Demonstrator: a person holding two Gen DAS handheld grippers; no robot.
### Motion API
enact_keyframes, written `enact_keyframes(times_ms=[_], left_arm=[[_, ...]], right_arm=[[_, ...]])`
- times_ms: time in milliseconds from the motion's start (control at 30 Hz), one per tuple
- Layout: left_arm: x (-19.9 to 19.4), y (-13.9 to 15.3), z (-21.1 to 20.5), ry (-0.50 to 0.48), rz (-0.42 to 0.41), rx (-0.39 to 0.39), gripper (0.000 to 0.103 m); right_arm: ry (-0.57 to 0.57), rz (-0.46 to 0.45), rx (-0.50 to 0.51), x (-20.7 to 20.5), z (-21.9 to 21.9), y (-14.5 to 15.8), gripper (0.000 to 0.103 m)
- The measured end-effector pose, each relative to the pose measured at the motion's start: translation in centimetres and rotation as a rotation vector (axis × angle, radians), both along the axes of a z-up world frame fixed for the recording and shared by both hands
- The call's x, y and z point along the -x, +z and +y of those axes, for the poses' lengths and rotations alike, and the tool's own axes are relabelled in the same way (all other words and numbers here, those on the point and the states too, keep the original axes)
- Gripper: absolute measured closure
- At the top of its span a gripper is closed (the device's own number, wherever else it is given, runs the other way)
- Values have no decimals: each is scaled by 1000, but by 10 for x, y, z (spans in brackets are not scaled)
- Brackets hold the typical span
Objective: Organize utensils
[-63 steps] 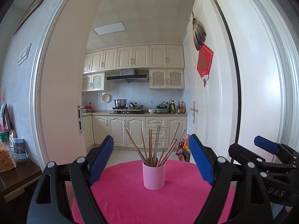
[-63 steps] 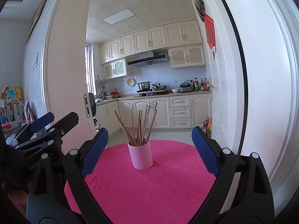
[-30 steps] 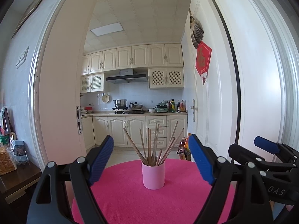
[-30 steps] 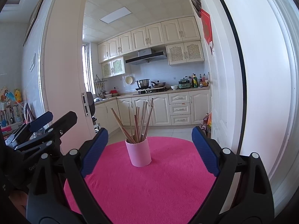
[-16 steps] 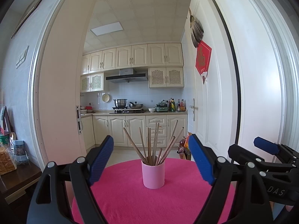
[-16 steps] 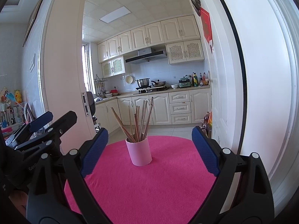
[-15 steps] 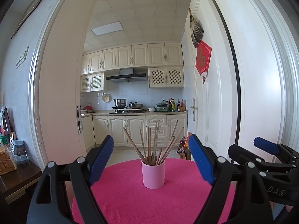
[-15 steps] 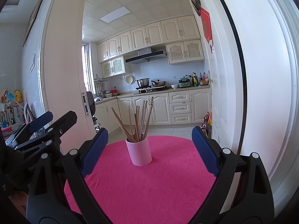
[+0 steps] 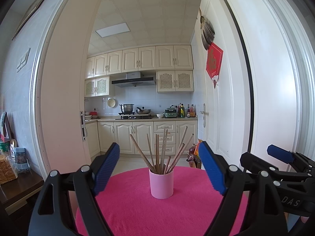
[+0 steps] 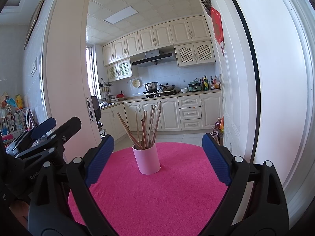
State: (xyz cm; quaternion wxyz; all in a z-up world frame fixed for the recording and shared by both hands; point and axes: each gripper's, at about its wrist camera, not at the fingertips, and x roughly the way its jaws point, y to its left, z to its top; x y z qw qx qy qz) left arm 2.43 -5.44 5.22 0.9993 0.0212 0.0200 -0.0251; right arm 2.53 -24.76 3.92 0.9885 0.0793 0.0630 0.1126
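So both my grippers are spread wide with nothing in them, left gripper (image 9: 159, 169) and right gripper (image 10: 157, 158) side by side above the pink table (image 9: 128, 212). The pink cup (image 9: 161, 182) stands upright mid-table ahead of both, chopsticks (image 9: 163, 151) fanned out in it, kitchen behind.

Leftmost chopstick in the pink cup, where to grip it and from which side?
Probably the upper shaft of the leftmost chopstick, from above and the left. It leans away from the other chopsticks, so its top stands free, while the lower ends crowd inside the pink cup. The left gripper is open.
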Motion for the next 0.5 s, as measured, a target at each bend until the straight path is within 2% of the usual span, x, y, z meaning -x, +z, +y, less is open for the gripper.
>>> enact_keyframes(times_ms=[500], left_arm=[[-2,-2,1,3,4,-2,22]], right_arm=[[1,3,-1,-1,2,-1,14]])
